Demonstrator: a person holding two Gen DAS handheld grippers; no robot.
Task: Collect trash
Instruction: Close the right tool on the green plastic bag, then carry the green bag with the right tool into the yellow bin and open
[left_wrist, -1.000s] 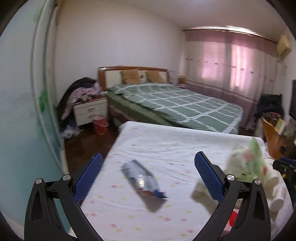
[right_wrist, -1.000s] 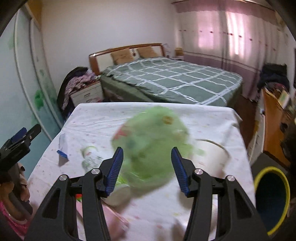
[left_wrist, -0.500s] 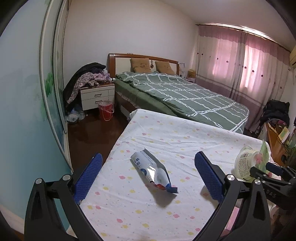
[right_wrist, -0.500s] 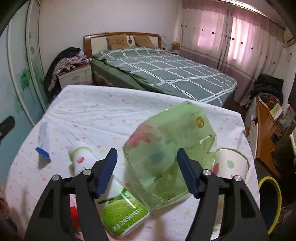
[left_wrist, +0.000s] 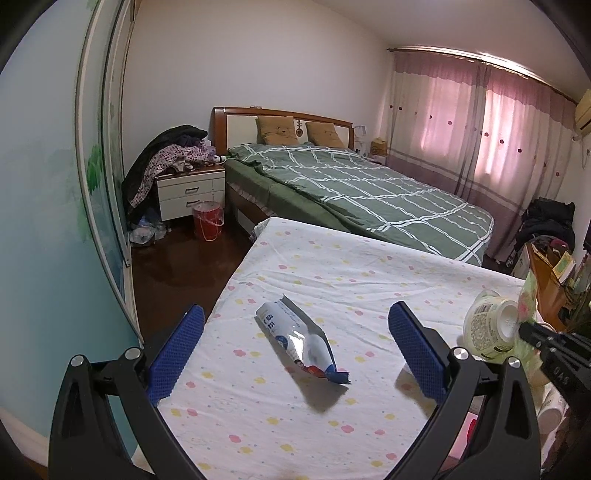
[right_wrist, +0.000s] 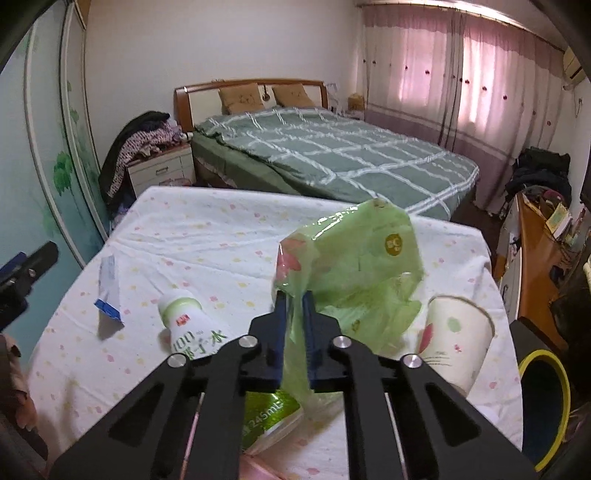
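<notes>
A crumpled green plastic wrapper (right_wrist: 354, 258) stands up from the flowered tablecloth (right_wrist: 207, 229), and my right gripper (right_wrist: 293, 297) is closing its jaws on the wrapper's lower left edge, pads pressing the film. Beside it lie a white drink bottle (right_wrist: 188, 325), a green carton (right_wrist: 269, 417) and a paper cup (right_wrist: 454, 339). An empty silver and blue snack packet (left_wrist: 299, 339) lies flat between the wide-apart fingers of my left gripper (left_wrist: 295, 312), which is open and touches nothing. The right gripper's tip (left_wrist: 528, 332) shows at the right edge of the left wrist view, by the bottle (left_wrist: 487, 328).
A dark bin with a yellow rim (right_wrist: 546, 406) stands on the floor right of the table. Behind the table is a bed with a green checked cover (left_wrist: 369, 192), a nightstand (left_wrist: 188, 192) piled with clothes, and a red bucket (left_wrist: 207, 221). A cluttered wooden desk (right_wrist: 535, 251) lines the right.
The right gripper's jaws went from wide around the green wrapper to shut on its edge. The left gripper stayed open over the silver packet.
</notes>
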